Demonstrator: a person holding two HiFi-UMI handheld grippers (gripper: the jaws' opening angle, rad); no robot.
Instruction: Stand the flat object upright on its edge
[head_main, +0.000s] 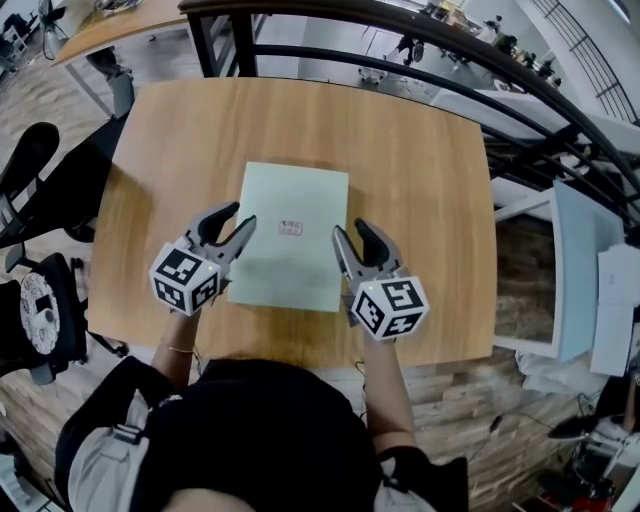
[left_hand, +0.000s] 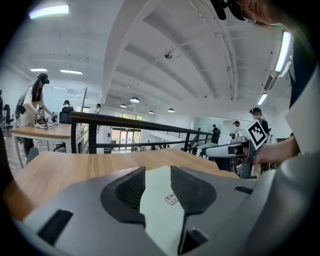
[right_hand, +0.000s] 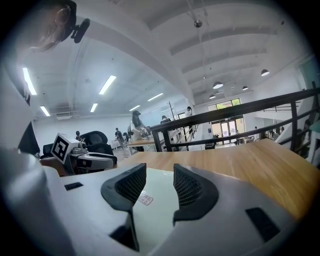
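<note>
Two grippers: both sit in the lower middle of the head view, just in front of the person holding them, one at each side of the task's thing.
Left gripper (head_main: 238, 218): jaws partly open with nothing pinched. Its own view shows only pale green surface through the gap. It hangs over the sheet's left edge, toward the near corner.
Right gripper (head_main: 351, 230): jaws also partly open and empty, over the sheet's right edge, toward the near corner. I can't tell whether either gripper's tips touch the sheet.
Flat sheet (head_main: 293, 250): a pale green rectangle lying face down on the table, at the centre of the frame and square to the person.
Label (head_main: 291, 227): a small sticker near the sheet's middle, between the two grippers.
Handling: it looks thin, light and fairly stiff, with a smooth face that the pads could skid on. Because it lies flush with the wood, there is no lip to get under.
Where to grip: I'd say the two opposite side edges, one gripper on each. One long edge could then be tipped up while the other stays planted. Such a narrow edge will likely topple once it is let go.
Table (head_main: 420, 170): bare light wood all round the sheet.
Railing (head_main: 400, 40): a dark curved rail across the top of the frame, beyond the table's far edge.
</note>
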